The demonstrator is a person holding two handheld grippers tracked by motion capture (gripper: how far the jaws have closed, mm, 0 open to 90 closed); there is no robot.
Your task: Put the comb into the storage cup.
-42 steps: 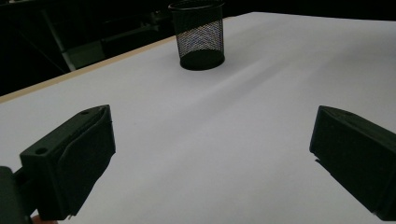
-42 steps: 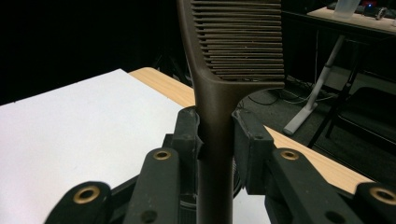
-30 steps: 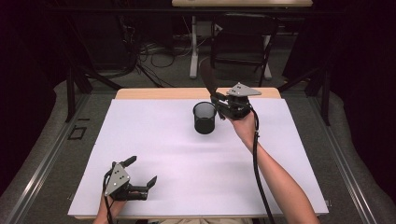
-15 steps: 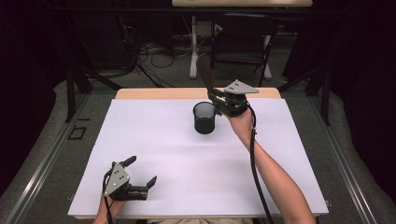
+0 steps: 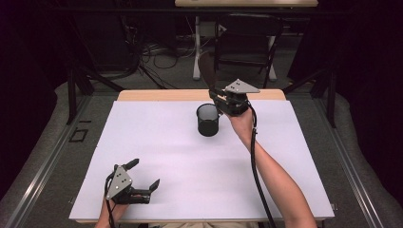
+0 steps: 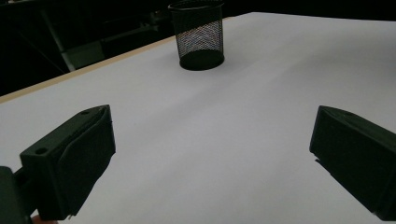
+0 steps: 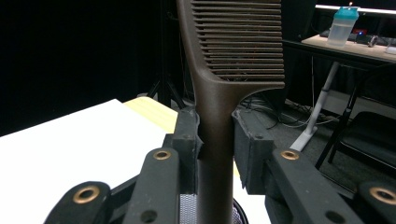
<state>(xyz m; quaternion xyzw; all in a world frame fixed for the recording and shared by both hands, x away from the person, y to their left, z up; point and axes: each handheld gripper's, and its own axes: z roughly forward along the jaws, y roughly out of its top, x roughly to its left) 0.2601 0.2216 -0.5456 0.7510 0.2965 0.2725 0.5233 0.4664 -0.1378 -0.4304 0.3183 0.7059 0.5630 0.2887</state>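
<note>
Nearest us, our left gripper (image 5: 142, 178) rests wide open on the white table (image 5: 157, 142). Farther off, our right gripper (image 5: 215, 95) clamps the brown comb's (image 7: 219, 93) handle — teeth upward, just above the black mesh cup (image 5: 208, 119) — cables and chairs behind.

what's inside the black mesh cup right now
The comb's handle, clamped in the right gripper, runs down toward the mesh cup; its lower end is out of sight. In the left gripper view the mesh shows nothing inside, but the cup's bottom is too dark to tell.
</note>
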